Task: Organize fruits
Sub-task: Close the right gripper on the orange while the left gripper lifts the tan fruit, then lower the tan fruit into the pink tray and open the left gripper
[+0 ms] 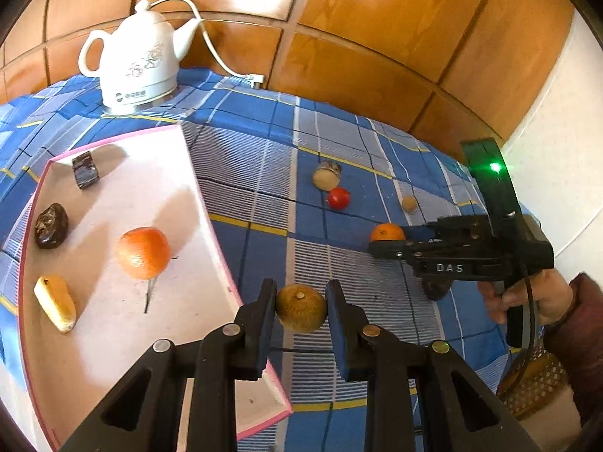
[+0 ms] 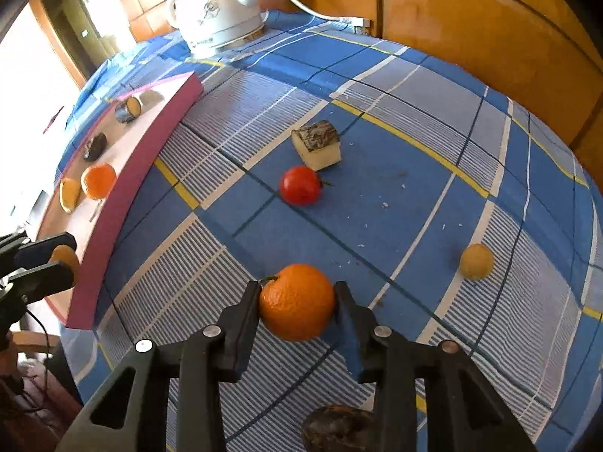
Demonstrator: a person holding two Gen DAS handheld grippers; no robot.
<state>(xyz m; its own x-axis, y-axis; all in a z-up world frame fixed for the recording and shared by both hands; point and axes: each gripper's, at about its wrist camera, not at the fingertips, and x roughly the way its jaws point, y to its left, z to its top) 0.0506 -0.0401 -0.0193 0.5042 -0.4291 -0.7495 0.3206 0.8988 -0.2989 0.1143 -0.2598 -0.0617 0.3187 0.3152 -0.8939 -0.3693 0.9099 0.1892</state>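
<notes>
My left gripper (image 1: 300, 301) is shut on a brownish-yellow round fruit (image 1: 300, 308), held beside the right edge of the pink-rimmed white tray (image 1: 211, 203); it also shows in the right wrist view (image 2: 66, 260). The tray holds an orange (image 1: 142, 252), a yellow piece (image 1: 55, 303), a dark fruit (image 1: 51, 225) and a dark cut piece (image 1: 86, 170). My right gripper (image 2: 297, 293) has its fingers around an orange (image 2: 297, 301) resting on the blue checked cloth; contact on both sides looks close. A red tomato (image 2: 300, 185), a cut chunk (image 2: 317, 144) and a small yellow fruit (image 2: 476, 261) lie beyond.
A white electric kettle (image 1: 133, 62) with its cord stands at the table's back left, behind the tray. A dark fruit (image 2: 339, 427) lies under my right gripper. Wooden panelling (image 1: 377, 37) backs the table. A wicker stool (image 1: 535, 384) stands off the right edge.
</notes>
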